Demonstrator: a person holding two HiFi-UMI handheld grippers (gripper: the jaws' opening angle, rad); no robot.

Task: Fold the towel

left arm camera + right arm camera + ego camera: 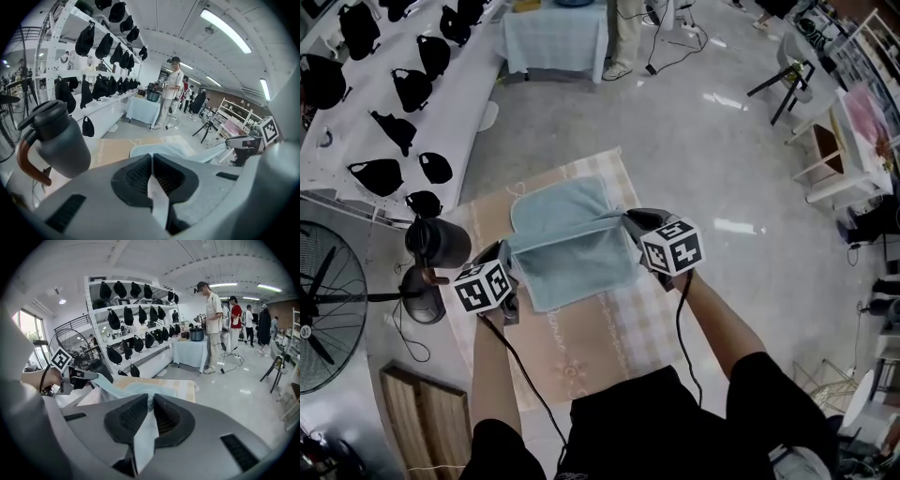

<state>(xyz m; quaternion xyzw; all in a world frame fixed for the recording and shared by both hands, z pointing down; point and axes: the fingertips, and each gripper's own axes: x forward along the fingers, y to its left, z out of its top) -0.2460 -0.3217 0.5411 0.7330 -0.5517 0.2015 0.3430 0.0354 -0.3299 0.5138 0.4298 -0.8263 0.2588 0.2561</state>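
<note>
I am pinching the towel [572, 248] tight in left tongs [510, 255] and right tongs [630, 221], remainder lying toward the table's [600, 352] far edge.

— Qty check pls, what do you get on your feed?
— I count 1 towel [572, 244], 1 checked cloth [600, 328], 1 dark jug [438, 242] and 1 fan [328, 305]. 2 grippers: left gripper [511, 260] & right gripper [630, 225], w/ 1 marker cube each.
— Black bags [412, 89]?
— Lots, they overlap, so I can't fix the no.
</note>
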